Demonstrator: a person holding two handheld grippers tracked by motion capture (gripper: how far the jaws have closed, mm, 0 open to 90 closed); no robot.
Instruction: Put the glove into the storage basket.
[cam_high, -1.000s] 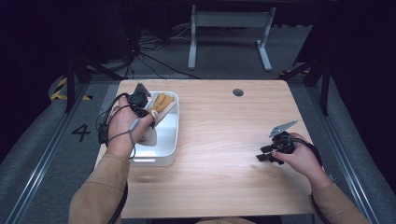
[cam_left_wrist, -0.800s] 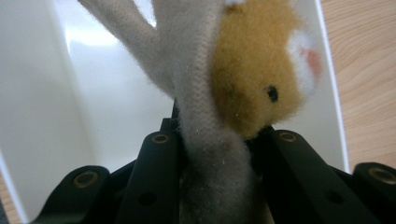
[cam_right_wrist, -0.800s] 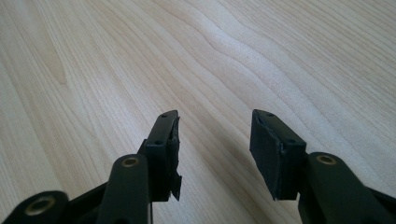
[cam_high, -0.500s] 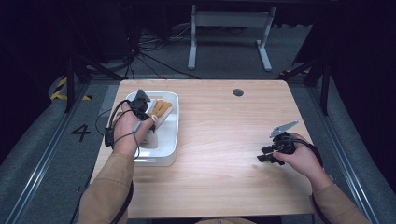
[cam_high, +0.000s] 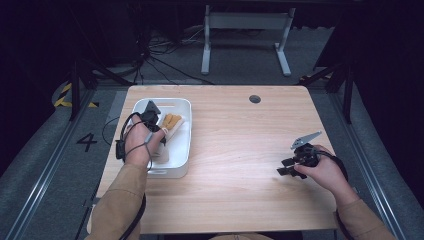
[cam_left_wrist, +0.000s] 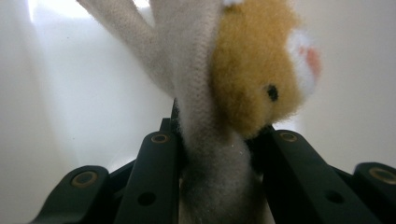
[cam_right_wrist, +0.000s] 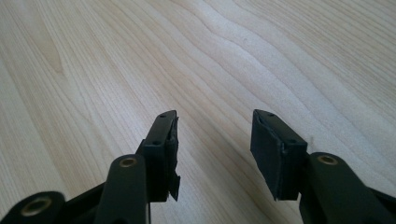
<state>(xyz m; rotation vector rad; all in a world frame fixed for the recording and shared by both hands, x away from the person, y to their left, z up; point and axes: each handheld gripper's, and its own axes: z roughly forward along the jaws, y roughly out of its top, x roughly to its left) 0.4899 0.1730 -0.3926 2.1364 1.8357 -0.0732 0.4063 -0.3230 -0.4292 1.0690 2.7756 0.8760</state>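
Observation:
A plush toy in cream and tan, with a black eye and a pink-and-white patch, is clamped between the black jaws of my left gripper. In the high view the same toy lies inside a white bin at the table's left, with my left gripper lowered into the bin over it. My right gripper rests low over the wood at the right, held by a hand; its jaws stand apart with bare table between them.
The wooden table has a small round grommet near its far edge. Cables trail from the left gripper over the bin's left side. Beyond the table are a dark floor, a white stand's legs and loose cables.
My left hand has sunk lower into the bin and drawn nearer the person, toy still between the jaws. The right hand has not moved.

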